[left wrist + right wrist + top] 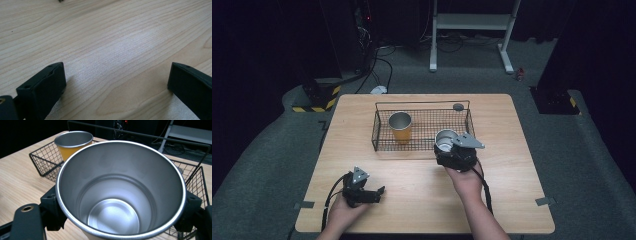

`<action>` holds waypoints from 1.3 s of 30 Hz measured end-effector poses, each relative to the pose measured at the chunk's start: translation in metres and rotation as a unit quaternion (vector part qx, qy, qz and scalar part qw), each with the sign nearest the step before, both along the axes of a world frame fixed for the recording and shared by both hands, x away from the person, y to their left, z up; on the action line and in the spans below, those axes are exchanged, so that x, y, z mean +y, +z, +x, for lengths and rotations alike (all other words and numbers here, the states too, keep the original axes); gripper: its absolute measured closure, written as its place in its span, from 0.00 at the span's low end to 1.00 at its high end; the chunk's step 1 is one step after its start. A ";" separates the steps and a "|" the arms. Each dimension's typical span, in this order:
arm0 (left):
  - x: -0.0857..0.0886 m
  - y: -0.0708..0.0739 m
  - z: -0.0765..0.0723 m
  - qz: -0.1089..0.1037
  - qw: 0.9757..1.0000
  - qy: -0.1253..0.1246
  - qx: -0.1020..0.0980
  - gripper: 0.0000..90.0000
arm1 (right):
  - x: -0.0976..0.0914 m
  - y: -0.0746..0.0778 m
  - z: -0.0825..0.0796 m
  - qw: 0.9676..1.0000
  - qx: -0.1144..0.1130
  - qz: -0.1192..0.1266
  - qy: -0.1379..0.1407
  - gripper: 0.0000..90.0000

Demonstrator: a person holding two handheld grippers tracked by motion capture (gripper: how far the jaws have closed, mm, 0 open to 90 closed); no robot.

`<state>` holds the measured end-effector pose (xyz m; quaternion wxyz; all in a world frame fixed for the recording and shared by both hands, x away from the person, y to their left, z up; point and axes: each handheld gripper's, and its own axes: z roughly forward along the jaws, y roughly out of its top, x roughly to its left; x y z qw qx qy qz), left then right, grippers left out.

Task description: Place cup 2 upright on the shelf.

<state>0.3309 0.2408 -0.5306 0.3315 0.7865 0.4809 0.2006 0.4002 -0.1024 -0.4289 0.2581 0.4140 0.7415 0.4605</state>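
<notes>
A black wire basket (427,104) stands at the back middle of the wooden table (422,200). An orange cup with a steel inside (400,126) stands upright in the basket's left end (43,160), and it appears again in the right gripper view (72,143). My right gripper (446,147) is shut on a second steel-lined cup (445,139), held upright over the basket's front right rim. Its jaws clamp the cup's sides just under the rim (120,195). My left gripper (379,192) lies on the table at the front left, open, with bare wood between its jaws (116,85).
A small dark round thing (458,106) sits at the basket's back right corner. Behind the table there are cables, a white stand's legs (469,35) and yellow-black striped blocks (319,100) on the grey floor.
</notes>
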 end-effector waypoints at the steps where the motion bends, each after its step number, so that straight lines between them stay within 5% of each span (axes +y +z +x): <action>1: 0.000 0.000 0.000 0.000 1.000 0.000 0.000 0.02 | 0.001 0.001 0.002 1.000 0.002 0.002 -0.001 0.20; 10: 0.000 0.000 0.000 0.002 1.000 -0.002 0.000 0.02 | 0.008 0.014 0.018 1.000 -0.012 -0.008 -0.001 0.20; 39: 0.000 0.000 0.001 0.003 1.000 -0.002 -0.002 0.01 | 0.022 0.032 0.079 0.999 -0.002 -0.017 -0.034 0.21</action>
